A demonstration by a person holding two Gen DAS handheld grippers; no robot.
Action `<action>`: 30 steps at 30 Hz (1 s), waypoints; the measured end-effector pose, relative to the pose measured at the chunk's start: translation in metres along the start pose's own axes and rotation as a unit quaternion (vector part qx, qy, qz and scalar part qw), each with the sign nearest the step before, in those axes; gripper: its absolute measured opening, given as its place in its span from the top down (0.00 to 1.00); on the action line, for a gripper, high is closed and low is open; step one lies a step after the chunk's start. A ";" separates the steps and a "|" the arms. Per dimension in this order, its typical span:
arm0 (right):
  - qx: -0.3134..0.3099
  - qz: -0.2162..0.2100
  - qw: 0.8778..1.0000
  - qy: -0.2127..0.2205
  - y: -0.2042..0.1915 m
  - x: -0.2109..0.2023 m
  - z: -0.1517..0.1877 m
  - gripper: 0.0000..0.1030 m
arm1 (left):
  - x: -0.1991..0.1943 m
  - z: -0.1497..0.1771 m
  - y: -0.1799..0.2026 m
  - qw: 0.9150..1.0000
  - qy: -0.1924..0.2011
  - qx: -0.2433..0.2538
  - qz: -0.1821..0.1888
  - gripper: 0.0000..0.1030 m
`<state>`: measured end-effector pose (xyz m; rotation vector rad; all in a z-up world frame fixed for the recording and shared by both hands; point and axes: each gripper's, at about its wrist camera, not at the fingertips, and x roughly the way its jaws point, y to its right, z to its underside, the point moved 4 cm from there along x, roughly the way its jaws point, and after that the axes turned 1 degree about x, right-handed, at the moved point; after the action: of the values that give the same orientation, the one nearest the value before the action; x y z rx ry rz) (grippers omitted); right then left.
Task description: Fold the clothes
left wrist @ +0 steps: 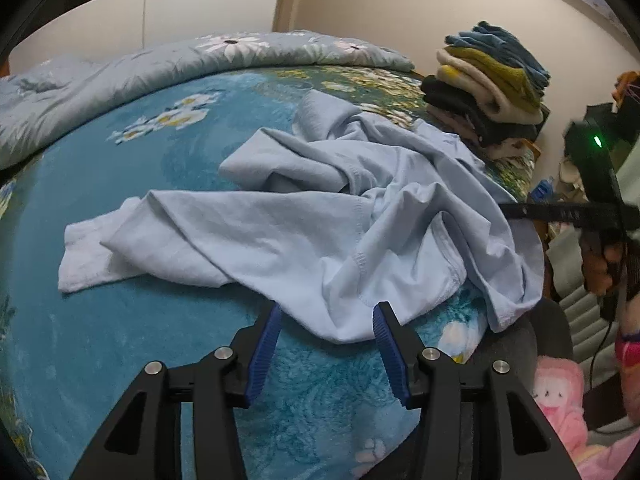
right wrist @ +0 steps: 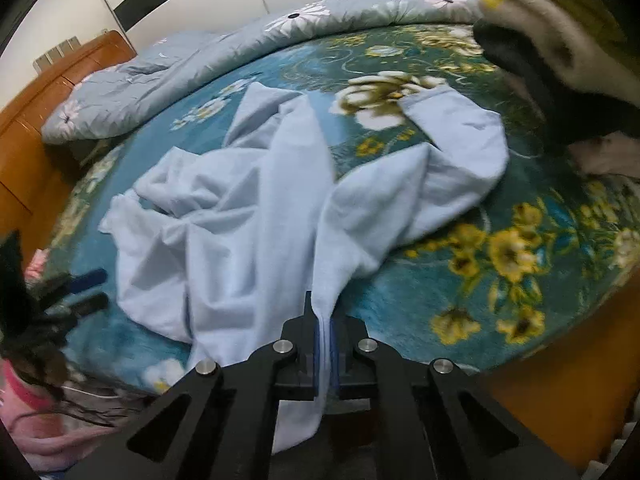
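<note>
A crumpled light blue shirt (left wrist: pixel 320 216) lies on the blue floral bedspread (left wrist: pixel 120 340). My left gripper (left wrist: pixel 326 316) is open, its blue pads on either side of the shirt's near hem, just above the bed. My right gripper (right wrist: pixel 325 320) is shut on a fold of the same shirt (right wrist: pixel 248 220) at the bed's near edge, and cloth hangs down between the jaws. The right gripper also shows in the left wrist view (left wrist: pixel 516 213) at the shirt's right side. The left gripper shows in the right wrist view (right wrist: pixel 90 290) at the far left.
A stack of folded clothes (left wrist: pixel 488 88) stands at the back right of the bed, close in the right wrist view (right wrist: pixel 560 40). A rumpled grey floral duvet (left wrist: pixel 140 76) lies along the far side. A wooden headboard (right wrist: pixel 48 92) is at the left. Pink fabric (left wrist: pixel 560 400) is below the bed edge.
</note>
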<state>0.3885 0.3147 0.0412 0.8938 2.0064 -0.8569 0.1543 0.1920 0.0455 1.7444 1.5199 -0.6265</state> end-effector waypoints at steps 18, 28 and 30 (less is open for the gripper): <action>0.037 0.066 0.995 0.070 0.031 0.021 -0.221 0.96 | 0.030 -0.031 0.023 0.998 -0.002 0.037 0.059 0.44; 0.036 0.068 0.997 0.012 0.047 0.079 -0.231 0.96 | 0.036 -0.040 0.036 0.996 -0.007 0.044 0.071 0.44; 0.032 0.066 0.997 0.016 0.052 0.069 -0.226 0.95 | 0.039 -0.039 0.043 0.996 -0.014 0.054 0.072 0.44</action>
<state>0.3158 0.5422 0.0796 1.0701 1.9334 -0.8420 0.1999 0.2448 0.0488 1.8991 1.3497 -0.6660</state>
